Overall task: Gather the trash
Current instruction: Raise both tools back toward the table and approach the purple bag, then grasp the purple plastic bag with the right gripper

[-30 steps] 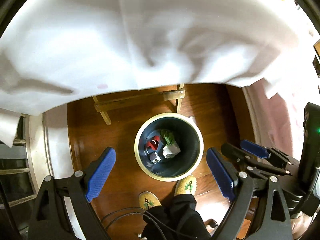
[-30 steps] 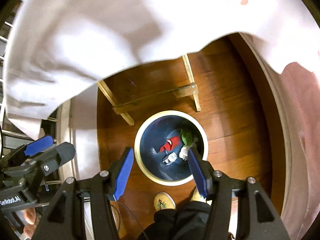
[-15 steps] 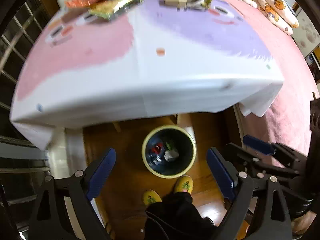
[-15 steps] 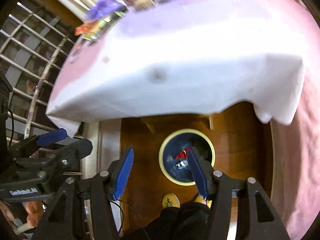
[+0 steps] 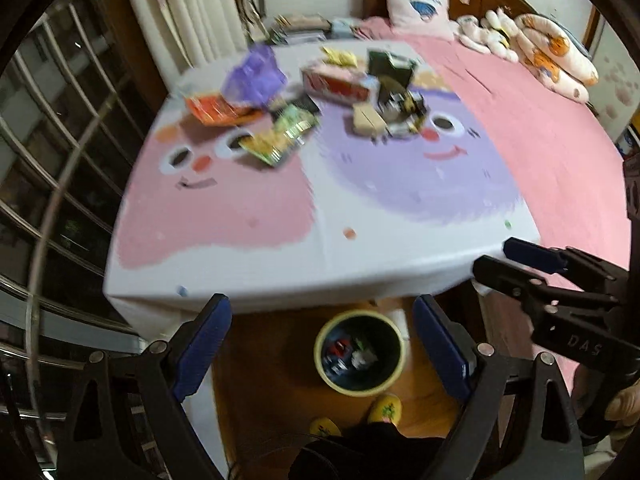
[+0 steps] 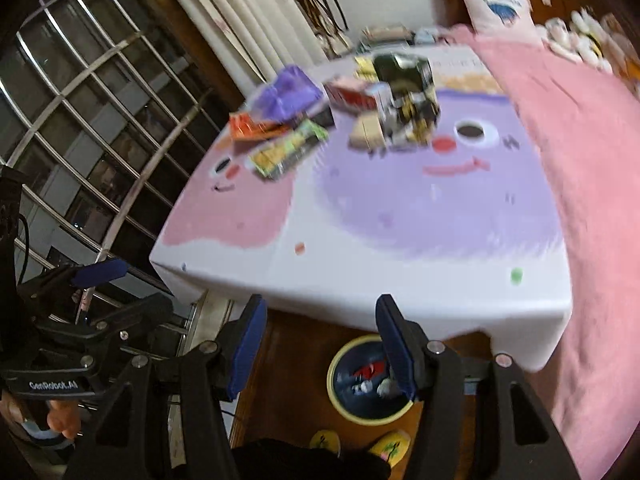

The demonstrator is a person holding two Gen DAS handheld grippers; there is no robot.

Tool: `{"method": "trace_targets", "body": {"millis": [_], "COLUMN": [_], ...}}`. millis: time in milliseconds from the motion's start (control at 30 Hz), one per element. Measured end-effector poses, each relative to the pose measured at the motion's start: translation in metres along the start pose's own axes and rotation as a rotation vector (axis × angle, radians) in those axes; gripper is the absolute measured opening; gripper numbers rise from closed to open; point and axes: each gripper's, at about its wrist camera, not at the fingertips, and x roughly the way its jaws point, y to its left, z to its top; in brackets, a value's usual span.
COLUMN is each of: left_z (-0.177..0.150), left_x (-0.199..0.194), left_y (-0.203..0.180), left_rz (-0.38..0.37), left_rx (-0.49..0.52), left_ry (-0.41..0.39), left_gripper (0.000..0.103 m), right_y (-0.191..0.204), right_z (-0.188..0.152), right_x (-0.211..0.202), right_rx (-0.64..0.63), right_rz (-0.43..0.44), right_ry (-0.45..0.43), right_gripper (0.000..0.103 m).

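Observation:
A round bin [image 5: 320, 352] with a cream rim stands on the wood floor under the table edge, with red, white and green trash inside; it also shows in the right wrist view [image 6: 340, 396]. A heap of wrappers and boxes lies at the far side of the table: a purple bag [image 5: 254, 74], an orange packet [image 5: 210, 110], a green-yellow packet [image 5: 280, 136], a red box [image 5: 338, 82], a dark box [image 5: 390, 68]. My left gripper [image 5: 322, 344] is open and empty above the bin. My right gripper [image 6: 318, 344] is open and empty beside it.
The table wears a white cloth [image 5: 320, 184] with pink and purple faces. A pink bed [image 5: 560, 140] with pillows lies to the right. A barred window [image 6: 80, 120] and curtains are at the left. My slippered feet [image 5: 384, 408] stand by the bin.
Both grippers have tilted up and back from looking down into the bin; the table top and its trash heap have come into view. Both stay open and empty.

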Motion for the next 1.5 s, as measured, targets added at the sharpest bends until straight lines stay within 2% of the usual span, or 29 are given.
{"method": "trace_targets", "body": {"millis": [233,400,600,733,867,1033,1133,1267,1400,1467,1500], "left_z": [0.030,0.056,0.106,0.153,0.196,0.237,0.253,0.268,0.280,0.286,0.289], "left_x": [-0.016,-0.008,0.018,0.049,0.081,0.125,0.149,0.181,0.206,0.218,0.222], "left_y": [0.034,0.065,0.123,0.175,0.222,0.257,0.265,0.270,0.267,0.264,0.263], "left_rz": [0.057,0.079,0.061,0.027,-0.029,-0.075,-0.103,-0.144,-0.180,-0.199,-0.212], "left_rx": [-0.044,-0.043,-0.028,-0.023,-0.019,0.062,0.106,0.135,0.166,0.180,0.187], "left_ry": [-0.089,-0.121,-0.149,-0.147,-0.118,-0.078,-0.053,-0.010,0.025,0.043,0.051], "left_gripper": [0.091,0.091,0.091,0.091,0.091,0.091,0.091,0.091,0.091,0.091,0.091], "right_y": [0.010,0.026,0.056,0.079,0.101,0.107,0.107,0.103,0.094,0.088,0.084], "right_z": [0.040,0.074,0.126,0.163,0.206,0.255,0.274,0.294,0.298,0.295,0.293], "right_x": [-0.003,0.010,0.051,0.089,0.139,0.206,0.245,0.293,0.316,0.320,0.319], "right_rx": [-0.050,-0.064,-0.051,-0.010,0.068,0.129,0.155,0.163,0.170,0.185,0.195], "right_rz": [0.009,0.005,-0.024,-0.063,-0.089,-0.155,-0.185,-0.278,-0.319,-0.300,-0.291], "right_ry": [-0.039,-0.056,-0.058,-0.050,-0.017,0.032,0.064,0.111,0.143,0.152,0.149], "right_gripper": [0.057,0.057,0.057,0.057,0.057,0.057,0.057,0.057,0.057,0.052,0.035]}}
